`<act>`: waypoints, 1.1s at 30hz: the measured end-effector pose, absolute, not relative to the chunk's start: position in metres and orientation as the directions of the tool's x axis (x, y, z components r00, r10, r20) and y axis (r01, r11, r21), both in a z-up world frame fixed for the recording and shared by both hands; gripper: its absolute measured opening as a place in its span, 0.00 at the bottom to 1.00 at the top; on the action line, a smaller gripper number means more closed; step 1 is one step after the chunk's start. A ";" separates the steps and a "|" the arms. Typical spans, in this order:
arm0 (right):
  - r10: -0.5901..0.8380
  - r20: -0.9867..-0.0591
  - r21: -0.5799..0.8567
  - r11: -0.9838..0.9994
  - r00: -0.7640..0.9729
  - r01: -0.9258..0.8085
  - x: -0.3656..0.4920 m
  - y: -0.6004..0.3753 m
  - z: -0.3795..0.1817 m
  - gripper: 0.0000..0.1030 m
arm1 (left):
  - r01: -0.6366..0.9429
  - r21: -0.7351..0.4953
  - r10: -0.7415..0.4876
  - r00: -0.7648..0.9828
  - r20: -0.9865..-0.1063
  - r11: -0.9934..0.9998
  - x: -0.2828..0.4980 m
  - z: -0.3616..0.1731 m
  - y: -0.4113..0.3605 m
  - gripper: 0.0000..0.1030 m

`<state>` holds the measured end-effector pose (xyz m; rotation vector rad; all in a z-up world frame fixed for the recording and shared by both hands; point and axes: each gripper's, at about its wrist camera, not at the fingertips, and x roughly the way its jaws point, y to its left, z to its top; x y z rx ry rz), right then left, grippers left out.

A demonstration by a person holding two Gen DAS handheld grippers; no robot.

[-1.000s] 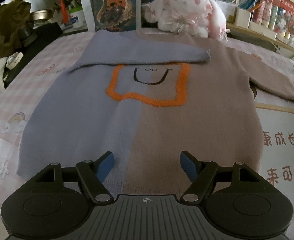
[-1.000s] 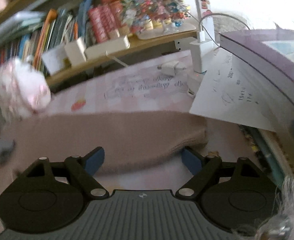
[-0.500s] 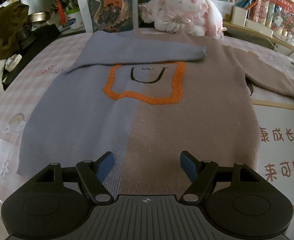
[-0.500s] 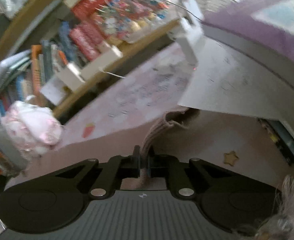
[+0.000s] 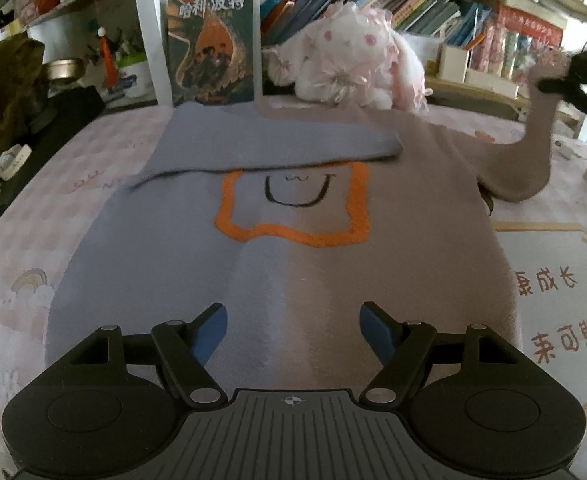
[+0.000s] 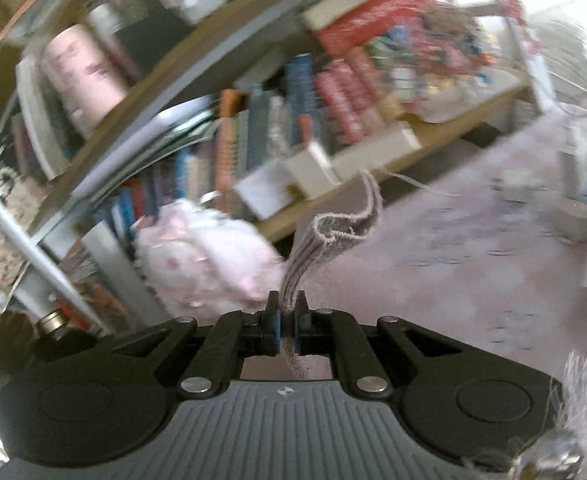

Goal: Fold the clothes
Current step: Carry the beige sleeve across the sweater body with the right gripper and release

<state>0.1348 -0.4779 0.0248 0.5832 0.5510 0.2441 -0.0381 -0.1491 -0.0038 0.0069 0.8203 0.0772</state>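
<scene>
The right gripper (image 6: 286, 322) is clamped on the sweater's (image 5: 285, 272) brown sleeve cuff (image 6: 345, 232), lifted. The left gripper (image 5: 293, 330) is spread wide above the hem.

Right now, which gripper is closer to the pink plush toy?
Right. The right gripper holds the brown sleeve up just beside the plush toy; the left gripper hangs open at the sweater's hem, far away.

Left gripper (image 5: 293, 330) fingers spread; right gripper (image 6: 287, 318) clamped.
</scene>
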 end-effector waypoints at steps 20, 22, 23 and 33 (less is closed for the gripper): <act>0.415 -0.389 0.458 0.861 0.822 -0.218 0.156 -0.248 0.077 0.05 | 0.090 -0.004 -0.073 0.774 -0.629 0.996 -0.033 0.005 -0.009 0.74; 0.424 -0.402 0.446 0.865 0.811 -0.232 0.161 -0.226 0.073 0.05 | 0.100 0.001 -0.077 0.773 -0.630 0.995 -0.034 0.005 -0.002 0.74; 0.428 -0.410 0.438 0.867 0.806 -0.238 0.163 -0.216 0.071 0.05 | 0.103 0.002 -0.079 0.772 -0.631 0.995 -0.036 0.004 0.001 0.74; 0.408 -0.522 0.309 0.909 0.749 -0.280 0.178 -0.157 0.034 0.05 | 0.119 0.018 -0.080 0.761 -0.644 0.993 -0.040 0.001 0.021 0.74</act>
